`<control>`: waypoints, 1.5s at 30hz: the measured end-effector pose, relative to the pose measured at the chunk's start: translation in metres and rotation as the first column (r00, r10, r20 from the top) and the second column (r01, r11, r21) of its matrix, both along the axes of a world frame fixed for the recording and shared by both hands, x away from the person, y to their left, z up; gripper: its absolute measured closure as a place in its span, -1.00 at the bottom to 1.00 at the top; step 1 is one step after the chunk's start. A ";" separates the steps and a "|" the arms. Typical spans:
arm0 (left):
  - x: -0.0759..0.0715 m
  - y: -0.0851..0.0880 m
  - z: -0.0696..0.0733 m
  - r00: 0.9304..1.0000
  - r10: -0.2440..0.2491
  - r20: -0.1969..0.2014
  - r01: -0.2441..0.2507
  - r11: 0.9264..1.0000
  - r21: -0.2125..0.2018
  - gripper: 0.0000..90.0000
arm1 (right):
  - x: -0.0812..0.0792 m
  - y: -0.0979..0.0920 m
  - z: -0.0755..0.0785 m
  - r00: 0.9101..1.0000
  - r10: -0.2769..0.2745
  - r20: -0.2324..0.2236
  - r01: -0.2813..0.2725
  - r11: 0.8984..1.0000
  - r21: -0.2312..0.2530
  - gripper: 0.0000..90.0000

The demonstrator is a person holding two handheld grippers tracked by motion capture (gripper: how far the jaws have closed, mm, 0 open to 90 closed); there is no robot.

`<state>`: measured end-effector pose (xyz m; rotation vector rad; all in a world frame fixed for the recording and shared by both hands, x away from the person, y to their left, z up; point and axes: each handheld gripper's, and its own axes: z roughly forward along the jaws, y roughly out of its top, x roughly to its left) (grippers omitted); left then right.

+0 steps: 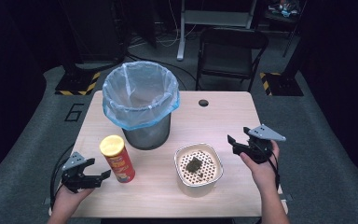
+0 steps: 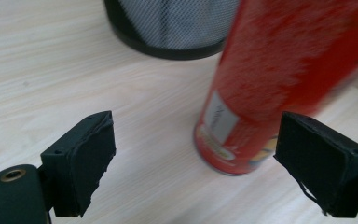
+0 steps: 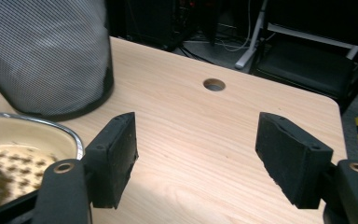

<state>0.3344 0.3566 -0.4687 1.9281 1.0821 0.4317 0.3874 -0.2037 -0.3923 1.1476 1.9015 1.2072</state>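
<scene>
can: red crisp can (image 1: pixel 117 159) with a yellow lid, upright on the worktop (image 1: pixel 214 119), just in front of the mesh bin (image 1: pixel 142 105) and left of the white strainer bowl (image 1: pixel 198 169)
left gripper: left gripper (image 1: pixel 103 176) sits just left of the can near its base; fingers (image 2: pixel 81 161) wide apart, nothing between the pads, can off to one side in the left gripper view
right gripper: right gripper (image 1: pixel 237 140) hovers just right of the bowl, fingers (image 3: pixel 114 158) about half open, holding nothing
handling: probably light cardboard tube, stiff enough but will dent if squeezed hard; glossy wrap looks slippery; tall and narrow, so tips easily
grip point: take the can mid-body, pads across the round wall, not on the lid
bowl: perforated insert with a dark clump (image 1: pixel 194 164) of scraps; likely rigid, lift by the rim
surface: pale wood laminate, smooth, flat, with a cable hole (image 1: pixel 203 102) at the back
room: dark lab, grey carpet, folding chair (image 1: pixel 230 53) behind the worktop, hazard-striped stand feet either side
</scene>
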 end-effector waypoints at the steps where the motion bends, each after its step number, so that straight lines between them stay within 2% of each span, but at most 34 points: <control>1: 0.000 0.000 0.000 1.000 0.000 0.000 0.000 1.000 0.000 -0.75 | 0.000 0.000 0.000 1.000 0.000 0.000 0.000 1.000 0.000 -0.36; 2: -0.001 -0.002 0.002 1.000 -0.028 0.005 0.028 1.000 0.007 -0.75 | 0.001 -0.002 -0.003 1.000 -0.006 0.001 0.006 1.000 -0.003 -0.36; 5: -0.003 -0.010 0.004 0.997 -0.081 0.012 0.081 0.997 -0.007 -0.75 | 0.004 -0.012 -0.015 0.999 -0.042 -0.009 0.042 0.999 -0.004 -0.36; 6: -0.003 -0.010 0.004 0.997 -0.081 0.012 0.081 0.997 -0.007 -0.75 | 0.004 -0.014 -0.018 0.999 -0.046 -0.011 0.046 0.999 -0.003 -0.36; 8: -0.003 -0.018 0.005 0.993 -0.119 0.027 0.119 0.993 -0.013 -0.75 | 0.005 -0.017 -0.023 0.998 -0.061 -0.025 0.061 0.998 -0.003 -0.36; 11: -0.001 -0.022 0.003 0.992 -0.119 0.028 0.120 0.992 -0.028 -0.74 | 0.005 -0.019 -0.031 0.997 -0.063 -0.038 0.063 0.998 -0.005 -0.36; 12: 0.002 -0.026 0.000 0.993 -0.114 0.009 0.115 0.992 -0.055 -0.74 | 0.006 -0.019 -0.034 0.997 -0.060 -0.047 0.060 0.998 -0.006 -0.36; 13: 0.002 -0.026 0.000 0.993 -0.114 0.009 0.115 0.992 -0.055 -0.74 | 0.006 -0.019 -0.034 0.997 -0.060 -0.047 0.060 0.998 -0.006 -0.36; 15: 0.006 -0.030 -0.002 0.990 -0.140 0.001 0.140 0.988 -0.067 -0.74 | 0.007 -0.019 -0.045 0.996 -0.061 -0.071 0.058 0.998 -0.032 -0.36; 19: 0.011 -0.035 -0.005 0.988 -0.152 0.023 0.153 0.986 -0.070 -0.75 | 0.004 -0.020 -0.057 0.994 -0.066 -0.088 0.060 0.996 -0.064 -0.36; 20: 0.012 -0.037 -0.006 0.989 -0.149 0.022 0.150 0.986 -0.074 -0.74 | 0.004 -0.020 -0.060 0.993 -0.073 -0.098 0.068 0.996 -0.059 -0.36; 21: 0.014 -0.040 -0.008 0.986 -0.161 0.032 0.163 0.985 -0.056 -0.74 | 0.004 -0.022 -0.063 0.991 -0.081 -0.103 0.075 0.995 -0.062 -0.36; 23: 0.015 -0.043 -0.009 0.988 -0.152 0.034 0.154 0.986 -0.062 -0.72 | 0.003 -0.023 -0.065 0.990 -0.088 -0.110 0.082 0.995 -0.060 -0.36; 25: 0.016 -0.045 -0.011 0.987 -0.154 0.041 0.156 0.987 -0.049 -0.68 | 0.003 -0.025 -0.067 0.988 -0.099 -0.115 0.093 0.994 -0.060 -0.37; 29: 0.018 -0.045 -0.015 0.989 -0.140 0.050 0.143 0.988 -0.058 -0.61 | 0.001 -0.027 -0.068 0.989 -0.106 -0.108 0.100 0.993 -0.060 -0.37; 30: 0.020 -0.045 -0.018 0.988 -0.152 0.041 0.153 0.988 -0.027 -0.59 | 0.002 -0.028 -0.069 0.988 -0.111 -0.109 0.106 0.993 -0.056 -0.37; 31: 0.020 -0.045 -0.018 0.988 -0.152 0.041 0.153 0.988 -0.027 -0.58 | 0.002 -0.028 -0.069 0.988 -0.111 -0.109 0.106 0.993 -0.056 -0.37; 32: 0.021 -0.045 -0.020 0.986 -0.160 0.046 0.161 0.987 -0.008 -0.58 | 0.002 -0.029 -0.069 0.988 -0.114 -0.108 0.109 0.993 -0.054 -0.37; 34: 0.022 -0.046 -0.021 0.985 -0.163 0.053 0.164 0.986 -0.018 -0.54 | 0.002 -0.028 -0.072 0.986 -0.118 -0.118 0.110 0.991 -0.070 -0.37; 36: 0.022 -0.047 -0.019 0.982 -0.174 0.067 0.174 0.985 0.008 -0.52 | 0.002 -0.028 -0.075 0.986 -0.118 -0.119 0.106 0.990 -0.097 -0.37; 38: 0.022 -0.047 -0.016 0.982 -0.175 0.074 0.175 0.985 0.014 -0.48 | 0.003 -0.028 -0.078 0.985 -0.117 -0.125 0.104 0.989 -0.105 -0.37; 40: 0.022 -0.046 -0.012 0.984 -0.168 0.068 0.168 0.986 0.004 -0.47 | 0.003 -0.028 -0.079 0.984 -0.119 -0.130 0.106 0.989 -0.105 -0.37; 41: 0.022 -0.046 -0.011 0.984 -0.159 0.081 0.160 0.987 0.004 -0.47 | 0.003 -0.028 -0.082 0.983 -0.118 -0.138 0.103 0.989 -0.110 -0.37; 45: 0.017 -0.042 0.004 0.986 -0.143 0.089 0.144 0.990 0.002 -0.47 | 0.002 -0.031 -0.084 0.983 -0.124 -0.135 0.108 0.987 -0.117 -0.37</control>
